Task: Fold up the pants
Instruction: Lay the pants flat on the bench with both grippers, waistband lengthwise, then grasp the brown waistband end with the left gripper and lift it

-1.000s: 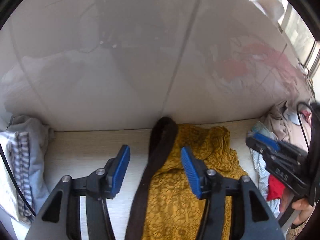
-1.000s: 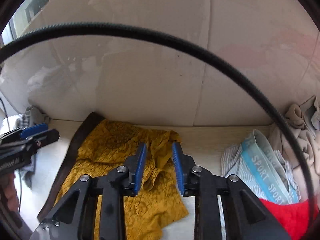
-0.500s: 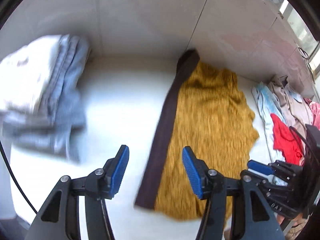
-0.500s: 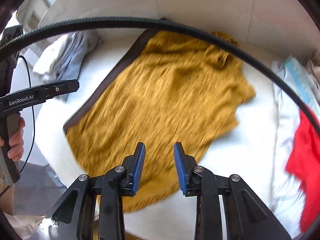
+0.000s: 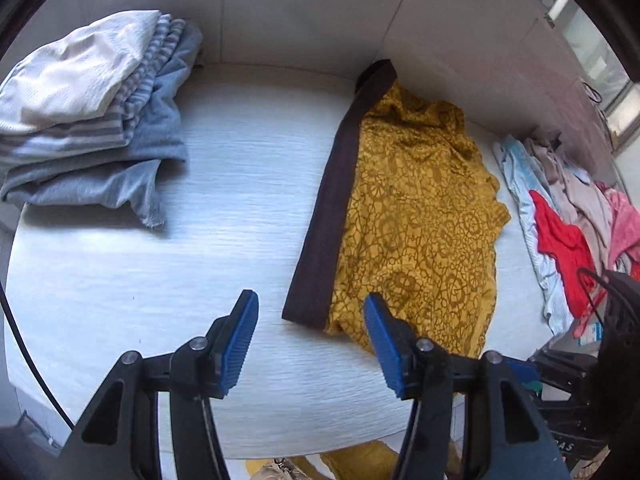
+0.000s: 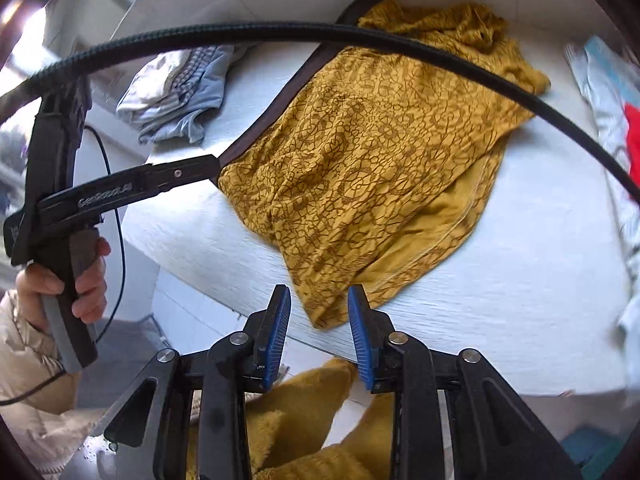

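Mustard-yellow patterned pants (image 5: 416,216) lie spread on a white table (image 5: 224,248), with the dark brown waistband (image 5: 340,196) forming the edge of the garment that faces the stack of folded laundry (image 5: 88,120). The far end of the waistband reaches the wall behind the table; its near end lies short of the table's front edge. The fabric is rumpled, and in the right wrist view one leg hem (image 6: 424,256) is turned so that the plain inner side shows.

The left gripper (image 5: 308,332) hovers above the table just in front of the near waistband corner, its blue-padded fingers (image 5: 240,336) spread wide apart and holding nothing. The right gripper (image 6: 318,330) hangs at the table's front edge, with the lowest corner of the pants between its fingertips in the picture; its blue pads (image 6: 278,332) stand apart with a clear gap, and whether they touch the cloth cannot be told.

In the right wrist view, the left hand (image 6: 60,280) grips the handle of the left gripper beside the waistband end. A black cable (image 6: 360,38) arcs across the pants. On the side of the pants away from the folded stack lies a pile of unfolded clothes (image 5: 568,216), including a red piece.
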`<action>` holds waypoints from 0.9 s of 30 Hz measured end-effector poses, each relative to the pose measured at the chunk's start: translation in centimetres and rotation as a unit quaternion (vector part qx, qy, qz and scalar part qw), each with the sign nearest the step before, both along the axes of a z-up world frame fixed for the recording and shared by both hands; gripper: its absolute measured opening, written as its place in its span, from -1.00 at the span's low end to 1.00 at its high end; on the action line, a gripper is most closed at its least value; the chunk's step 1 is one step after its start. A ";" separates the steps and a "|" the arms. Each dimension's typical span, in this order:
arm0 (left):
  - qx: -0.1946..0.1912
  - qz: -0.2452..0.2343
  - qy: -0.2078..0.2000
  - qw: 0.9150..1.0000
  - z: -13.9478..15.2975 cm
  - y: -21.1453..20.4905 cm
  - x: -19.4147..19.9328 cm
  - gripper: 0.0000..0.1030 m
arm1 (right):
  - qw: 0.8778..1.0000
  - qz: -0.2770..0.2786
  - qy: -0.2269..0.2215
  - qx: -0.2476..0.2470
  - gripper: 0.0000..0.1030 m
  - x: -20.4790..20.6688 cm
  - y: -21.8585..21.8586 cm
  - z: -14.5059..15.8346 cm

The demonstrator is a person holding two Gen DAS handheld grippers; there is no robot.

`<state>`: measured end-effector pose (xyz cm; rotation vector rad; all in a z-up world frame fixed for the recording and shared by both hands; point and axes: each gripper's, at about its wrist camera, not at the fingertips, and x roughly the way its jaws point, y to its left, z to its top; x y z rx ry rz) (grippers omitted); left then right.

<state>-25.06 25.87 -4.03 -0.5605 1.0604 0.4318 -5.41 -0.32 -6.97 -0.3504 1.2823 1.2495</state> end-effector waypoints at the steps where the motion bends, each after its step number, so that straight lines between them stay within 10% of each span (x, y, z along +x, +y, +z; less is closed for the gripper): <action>1: -0.003 -0.010 0.002 1.000 -0.1 0.2 0.2 0.13 | 1.000 -0.011 0.002 -0.003 -0.40 -0.3 -0.1 -0.1; 16: -0.018 -0.118 0.004 0.993 -2.3 1.2 1.8 0.11 | 0.991 -0.127 -0.034 -0.034 -0.45 -3.3 2.1 -1.6; 19: -0.012 -0.135 0.012 0.991 -2.5 0.8 1.8 -0.51 | 0.988 -0.134 -0.068 -0.038 -0.90 -3.4 2.0 -1.1; 27: -0.010 -0.164 0.030 0.986 -2.1 -0.1 0.0 -0.52 | 0.979 -0.158 -0.130 -0.018 -0.92 -3.3 -2.2 3.1</action>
